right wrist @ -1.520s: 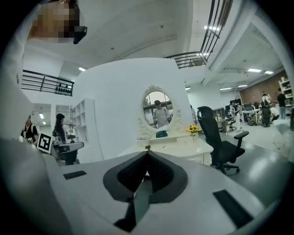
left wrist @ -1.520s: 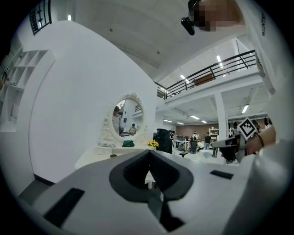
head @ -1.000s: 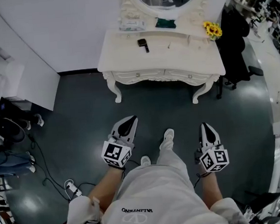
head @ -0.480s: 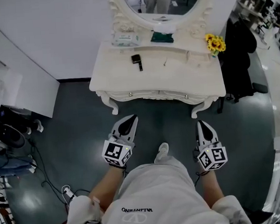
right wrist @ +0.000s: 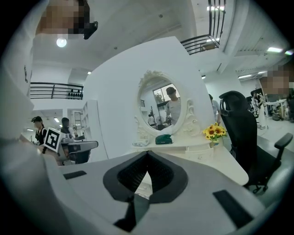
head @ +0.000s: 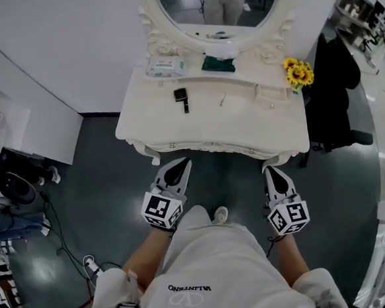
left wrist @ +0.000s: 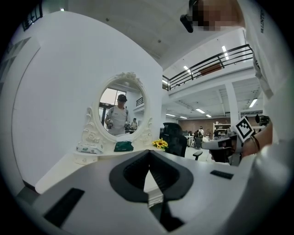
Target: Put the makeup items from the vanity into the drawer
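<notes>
The makeup items lie on the vanity (head: pixel 269 120) top: a flat black item (head: pixel 182 97) left of its middle and a thin pale stick (head: pixel 223 101) near its middle. The drawer (head: pixel 198 147) in the vanity front, with small round knobs, is closed. A second ago you stood well back, with dark floor between you and the vanity. Now you are close, and in the head view both gripper tips reach its front edge. The vanity is cream, glossy, with carved curved legs. At its back stand an oval mirror (head: pixel 217 5) in a carved frame and yellow flowers (head: pixel 297 73) at the right corner. Your left gripper (head: pixel 182 164) and right gripper (head: pixel 271 171) both have the jaws pressed together, holding nothing.
</notes>
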The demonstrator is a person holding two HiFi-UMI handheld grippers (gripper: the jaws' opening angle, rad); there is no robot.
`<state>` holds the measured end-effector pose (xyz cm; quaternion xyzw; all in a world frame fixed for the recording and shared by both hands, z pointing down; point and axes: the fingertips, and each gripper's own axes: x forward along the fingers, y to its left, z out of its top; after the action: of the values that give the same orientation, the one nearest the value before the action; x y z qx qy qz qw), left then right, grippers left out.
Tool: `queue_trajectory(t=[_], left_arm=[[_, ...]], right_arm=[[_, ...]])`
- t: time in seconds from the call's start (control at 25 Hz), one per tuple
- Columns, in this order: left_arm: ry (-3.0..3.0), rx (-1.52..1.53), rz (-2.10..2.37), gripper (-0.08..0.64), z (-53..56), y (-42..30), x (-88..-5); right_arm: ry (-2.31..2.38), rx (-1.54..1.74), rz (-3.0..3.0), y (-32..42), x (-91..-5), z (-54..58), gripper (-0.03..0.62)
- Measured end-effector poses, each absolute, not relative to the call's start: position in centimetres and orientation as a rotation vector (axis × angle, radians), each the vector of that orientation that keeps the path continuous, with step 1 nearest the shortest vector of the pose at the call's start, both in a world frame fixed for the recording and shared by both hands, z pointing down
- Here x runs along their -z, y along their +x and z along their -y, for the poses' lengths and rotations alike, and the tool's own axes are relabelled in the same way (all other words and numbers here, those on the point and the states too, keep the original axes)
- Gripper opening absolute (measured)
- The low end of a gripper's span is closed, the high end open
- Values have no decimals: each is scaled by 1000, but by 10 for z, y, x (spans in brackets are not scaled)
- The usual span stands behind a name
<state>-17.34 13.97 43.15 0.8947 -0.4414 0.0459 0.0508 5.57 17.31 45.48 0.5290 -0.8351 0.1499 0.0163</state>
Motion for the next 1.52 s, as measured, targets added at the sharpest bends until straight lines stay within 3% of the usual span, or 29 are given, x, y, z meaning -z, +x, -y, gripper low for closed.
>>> queue_trajectory(t=[0.92,1.28,1.44,1.52], left_arm=[[2689,-252,1040,5,69,-118,-512],[2672,-249,962,337,119,-103,-525],[2669,-306,1001,453,134,-92,-533],[2664,-339,1017,472,139,-88,-537]], right_arm=[[1670,-575,2463,21,-498,24,12],[1673,-599,2418,17,-513,62,12],[1657,-608,2402,18,-522,75,12],[1644,-613,2403,18,-526,82,12]])
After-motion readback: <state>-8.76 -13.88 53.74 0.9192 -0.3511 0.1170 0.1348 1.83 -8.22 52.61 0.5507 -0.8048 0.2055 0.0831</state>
